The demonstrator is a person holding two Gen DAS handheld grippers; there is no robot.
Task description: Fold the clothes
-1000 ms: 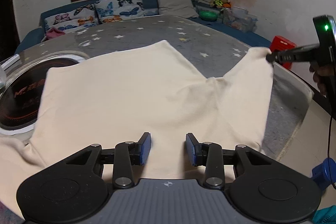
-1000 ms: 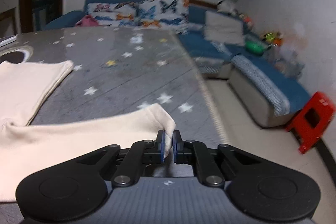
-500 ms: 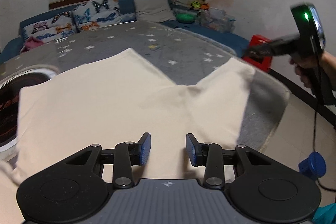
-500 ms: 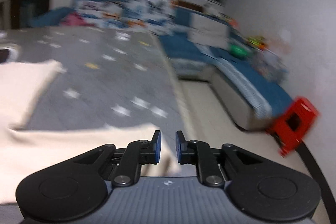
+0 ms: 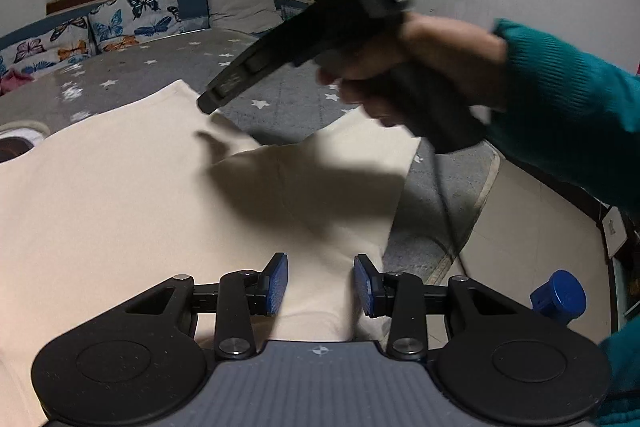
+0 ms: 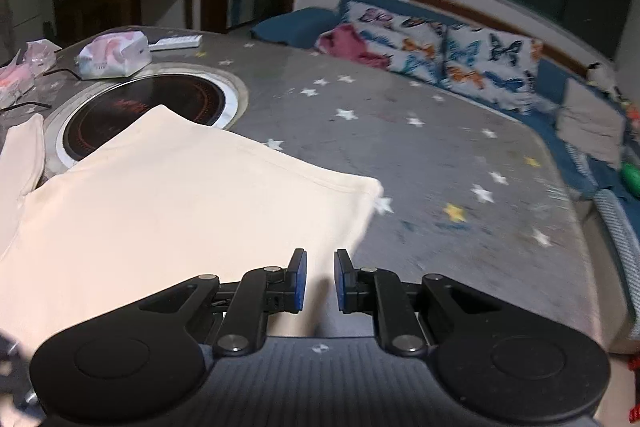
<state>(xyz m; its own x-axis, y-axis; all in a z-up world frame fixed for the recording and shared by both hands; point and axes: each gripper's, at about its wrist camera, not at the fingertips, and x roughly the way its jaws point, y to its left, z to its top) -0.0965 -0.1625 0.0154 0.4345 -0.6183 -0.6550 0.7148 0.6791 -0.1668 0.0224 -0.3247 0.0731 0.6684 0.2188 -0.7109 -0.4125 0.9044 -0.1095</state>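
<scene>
A cream garment [image 5: 132,195] lies spread flat on the grey star-patterned table [image 5: 280,87]. My left gripper [image 5: 320,283] hovers open over the garment's near edge, nothing between its blue pads. In the left wrist view my right gripper [image 5: 208,103] reaches across above the cloth, held by a hand [image 5: 420,63] in a teal sleeve; its tips are blurred. The right wrist view shows the right gripper [image 6: 320,281] open, just above the garment [image 6: 168,211] near its right corner, holding nothing.
A round black cooktop [image 6: 144,111] is set into the table, partly under the garment. A tissue pack [image 6: 114,55] and a remote lie beyond it. A blue sofa with butterfly cushions [image 6: 452,47] runs behind the table. The table's right edge [image 5: 488,179] drops to a tiled floor.
The right gripper let go of the sleeve end, opened, and swung left across the garment toward its middle. The sleeve now lies flat. The left gripper stayed open and drifted slightly.
</scene>
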